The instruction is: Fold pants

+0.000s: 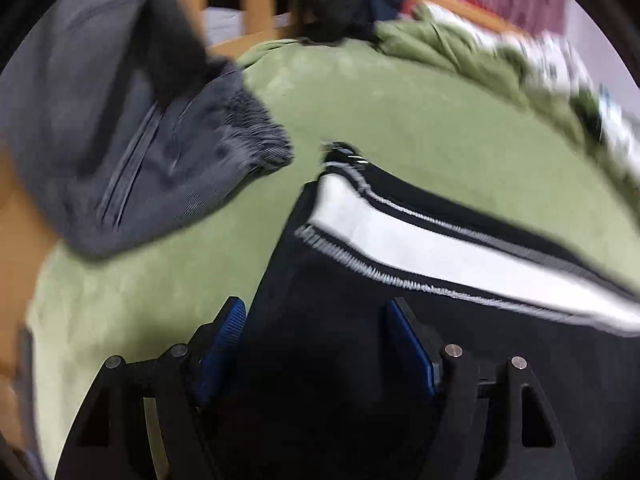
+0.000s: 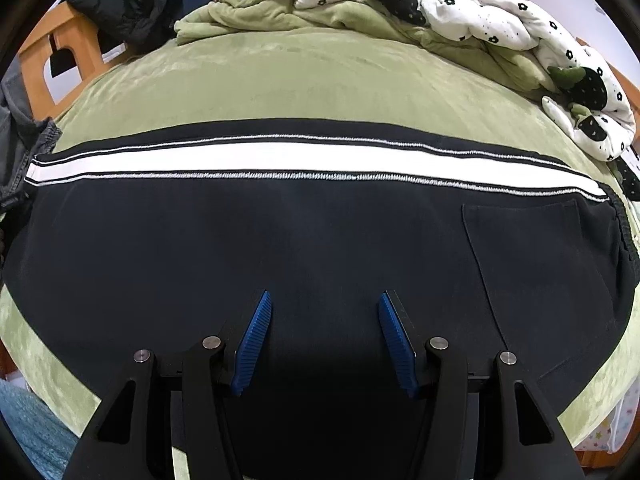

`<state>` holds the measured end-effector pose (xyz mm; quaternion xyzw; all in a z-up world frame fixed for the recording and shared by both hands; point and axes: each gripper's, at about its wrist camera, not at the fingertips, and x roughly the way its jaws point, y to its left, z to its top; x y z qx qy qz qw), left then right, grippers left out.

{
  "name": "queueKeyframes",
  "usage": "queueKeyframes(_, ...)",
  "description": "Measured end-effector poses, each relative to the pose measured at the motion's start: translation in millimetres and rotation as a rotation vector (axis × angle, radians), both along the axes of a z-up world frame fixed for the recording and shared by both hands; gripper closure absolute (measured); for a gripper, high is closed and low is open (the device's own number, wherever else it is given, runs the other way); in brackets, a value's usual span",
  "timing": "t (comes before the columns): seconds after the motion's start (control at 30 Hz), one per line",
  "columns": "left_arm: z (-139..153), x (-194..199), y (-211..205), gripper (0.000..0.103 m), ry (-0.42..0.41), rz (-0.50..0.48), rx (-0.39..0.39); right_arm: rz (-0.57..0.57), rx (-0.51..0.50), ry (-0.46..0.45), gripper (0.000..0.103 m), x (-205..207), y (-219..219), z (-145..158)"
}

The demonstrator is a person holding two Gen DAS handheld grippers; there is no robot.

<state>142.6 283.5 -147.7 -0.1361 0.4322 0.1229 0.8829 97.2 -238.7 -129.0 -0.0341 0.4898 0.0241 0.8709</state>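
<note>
Black pants with a white side stripe lie flat across a green bed; the leg hem is at the left and the waistband with a back pocket at the right. My right gripper is open, just above the middle of the pants. In the blurred left wrist view the hem end of the pants lies between the fingers of my open left gripper; I cannot tell if they touch the cloth.
The green bed cover spreads beyond the pants. A grey garment lies at the left. A rumpled white flowered quilt and a dark jacket lie at the head. A wooden bed frame borders the left side.
</note>
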Motion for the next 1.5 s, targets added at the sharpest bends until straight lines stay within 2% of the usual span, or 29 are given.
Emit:
queueKeyframes(0.07, 14.1, -24.0, 1.5, 0.032, -0.066, -0.011, -0.067, 0.005, -0.007, -0.016, 0.047, -6.2, 0.1, 4.5)
queueKeyframes(0.2, 28.8, -78.0, -20.2, 0.031, -0.128, -0.102, -0.084, 0.007, 0.022, -0.033, 0.047, -16.0, 1.1, 12.9)
queueKeyframes(0.27, 28.8, -104.0, -33.3, 0.03, -0.165, -0.142, -0.093, 0.009, 0.034, -0.038, 0.047, -19.2, 3.6, 15.5)
queueKeyframes(0.37, 20.7, -142.3, -41.4, 0.03, -0.193, -0.167, -0.187, 0.018, 0.034, -0.045, 0.047, -22.8, 8.8, 17.3)
queueKeyframes(0.53, -12.8, -155.0, -30.4, 0.031, -0.165, -0.054, -0.325, 0.029, 0.051, -0.05, 0.047, -26.8, 11.9, 20.6)
queueKeyframes(0.6, -17.1, -155.4, -17.5, 0.031, -0.222, 0.0, -0.389, 0.036, 0.052, -0.053, 0.047, -29.0, 13.8, 22.3)
queueKeyframes(0.73, -20.1, -144.9, 0.3, 0.032, -0.252, 0.136, -0.432, 0.044, 0.052, -0.069, 0.047, -37.9, 12.6, 25.3)
queueKeyframes(0.8, -20.7, -136.6, 3.4, 0.034, -0.256, 0.179, -0.407, 0.037, 0.054, -0.069, 0.047, -40.8, 9.5, 24.4)
queueKeyframes(0.83, -20.9, -132.8, 3.1, 0.04, -0.244, 0.196, -0.374, 0.03, 0.056, -0.064, 0.047, -42.4, 6.6, 22.9)
queueKeyframes(0.87, -20.5, -129.4, 3.7, 0.052, -0.229, 0.213, -0.336, 0.024, 0.055, -0.059, 0.047, -43.8, 4.9, 21.8)
queueKeyframes(0.9, -19.2, -126.7, 3.0, 0.058, -0.221, 0.229, -0.313, 0.017, 0.053, -0.054, 0.047, -44.6, 2.8, 21.6)
queueKeyframes(0.93, -19.0, -123.6, 5.6, 0.07, -0.207, 0.258, -0.297, 0.011, 0.052, -0.053, 0.047, -46.8, -0.6, 22.4)
queueKeyframes(0.97, -19.4, -122.6, 7.8, 0.08, -0.198, 0.266, -0.302, 0.008, 0.054, -0.057, 0.047, -47.9, -2.6, 24.1)
queueKeyframes(1.03, -15.7, -116.6, 12.7, 0.09, -0.183, 0.237, -0.337, 0.003, 0.054, -0.072, 0.047, -52.6, -8.4, 29.0)
queueKeyframes(1.1, 0.8, -110.0, 4.8, 0.092, -0.171, 0.194, -0.288, 0.004, 0.061, -0.084, 0.047, -57.0, -14.5, 33.9)
queueKeyframes(1.23, 51.5, -101.7, -31.4, 0.094, -0.201, 0.08, -0.197, 0.005, 0.082, -0.107, 0.047, -60.3, -31.8, 40.3)
queueKeyframes(1.4, 122.7, -77.4, -113.2, 0.094, -0.213, -0.081, -0.087, -0.012, 0.149, -0.137, 0.047, -62.5, -57.0, 50.1)
queueKeyframes(1.5, 143.7, -69.6, -174.1, 0.094, -0.238, -0.183, -0.051, -0.005, 0.184, -0.178, 0.047, -70.7, -75.9, 57.4)
